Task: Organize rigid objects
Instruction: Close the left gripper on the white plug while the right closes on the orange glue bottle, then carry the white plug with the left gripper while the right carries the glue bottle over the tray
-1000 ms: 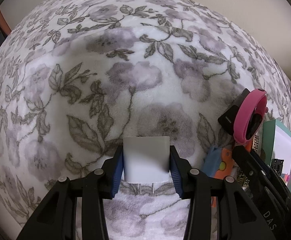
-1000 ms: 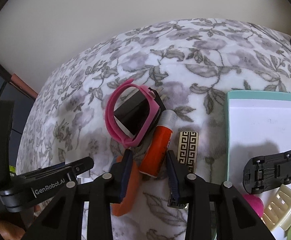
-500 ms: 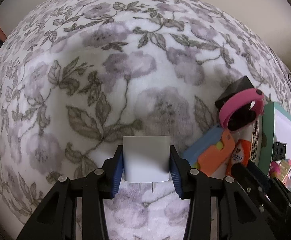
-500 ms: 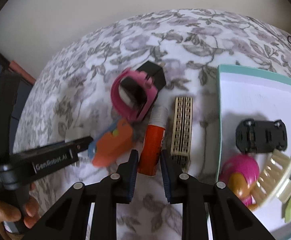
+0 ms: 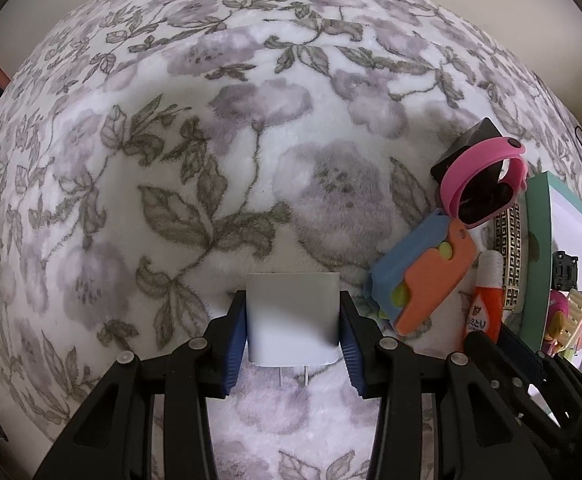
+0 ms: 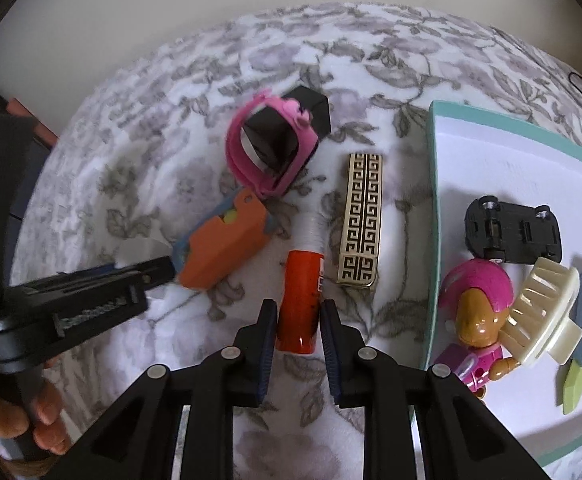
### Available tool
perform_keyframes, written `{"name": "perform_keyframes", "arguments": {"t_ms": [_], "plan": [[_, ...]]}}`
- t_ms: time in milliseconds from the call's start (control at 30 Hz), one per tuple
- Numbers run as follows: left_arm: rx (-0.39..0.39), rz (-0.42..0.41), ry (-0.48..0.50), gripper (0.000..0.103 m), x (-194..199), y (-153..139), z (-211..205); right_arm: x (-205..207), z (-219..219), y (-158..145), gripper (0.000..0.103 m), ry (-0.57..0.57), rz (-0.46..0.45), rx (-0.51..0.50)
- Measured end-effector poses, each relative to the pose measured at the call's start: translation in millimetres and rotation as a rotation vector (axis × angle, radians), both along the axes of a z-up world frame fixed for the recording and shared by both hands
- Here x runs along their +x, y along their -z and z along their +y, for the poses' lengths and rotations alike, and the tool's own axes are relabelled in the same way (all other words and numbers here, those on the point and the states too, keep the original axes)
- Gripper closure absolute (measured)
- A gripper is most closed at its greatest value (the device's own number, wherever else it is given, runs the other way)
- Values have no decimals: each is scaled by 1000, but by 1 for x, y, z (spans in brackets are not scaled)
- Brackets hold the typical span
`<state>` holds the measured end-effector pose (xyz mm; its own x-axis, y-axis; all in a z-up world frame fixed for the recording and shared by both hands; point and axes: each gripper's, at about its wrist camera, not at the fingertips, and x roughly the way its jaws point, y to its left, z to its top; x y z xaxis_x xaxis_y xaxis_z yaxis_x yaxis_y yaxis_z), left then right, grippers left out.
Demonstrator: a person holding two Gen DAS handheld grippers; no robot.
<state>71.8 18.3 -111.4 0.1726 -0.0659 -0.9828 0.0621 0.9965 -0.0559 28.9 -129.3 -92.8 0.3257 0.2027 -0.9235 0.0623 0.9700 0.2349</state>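
On the fuzzy floral blanket (image 5: pixel 251 140), the left gripper (image 5: pixel 293 332) clamps a smooth white charger (image 5: pixel 293 318), prongs toward the camera. Rightward lie an orange-blue toy (image 6: pixel 227 246), a pink band (image 6: pixel 269 152) round a black box (image 6: pixel 311 110), and a key-patterned clip (image 6: pixel 361 230). The right gripper (image 6: pixel 297 330) pinches the orange glue stick (image 6: pixel 301 304). The teal-rimmed tray (image 6: pixel 433 216) holds toys.

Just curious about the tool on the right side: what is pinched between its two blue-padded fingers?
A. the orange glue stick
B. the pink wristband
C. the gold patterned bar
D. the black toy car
A: in the right wrist view the right gripper has its pads closed on the lower end of the orange glue stick, while the pink wristband, gold patterned bar and black toy car lie apart from it.
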Motion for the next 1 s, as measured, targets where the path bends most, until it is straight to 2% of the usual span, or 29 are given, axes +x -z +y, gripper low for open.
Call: {"name": "perform_keyframes", "arguments": {"t_ms": [200,433,533,767,1000], "plan": [[18,-2,11,59,5,-2,-4,5,8,2,79,-15,-11,-58],[3,0,-1,59,17,-7,-5,4,6,2,81,-2,-24,-30],[-20,-8,-22,59,21,-12,3,-1,-2,-12,81,6,-61,-7],[-51,-99,-38,59,22,-51,11,-11,-22,-45,81,55,-135,28],[-90,-191,-2,59,16,-87,-8,-23,-63,-66,81,169,-147,-6]]}}
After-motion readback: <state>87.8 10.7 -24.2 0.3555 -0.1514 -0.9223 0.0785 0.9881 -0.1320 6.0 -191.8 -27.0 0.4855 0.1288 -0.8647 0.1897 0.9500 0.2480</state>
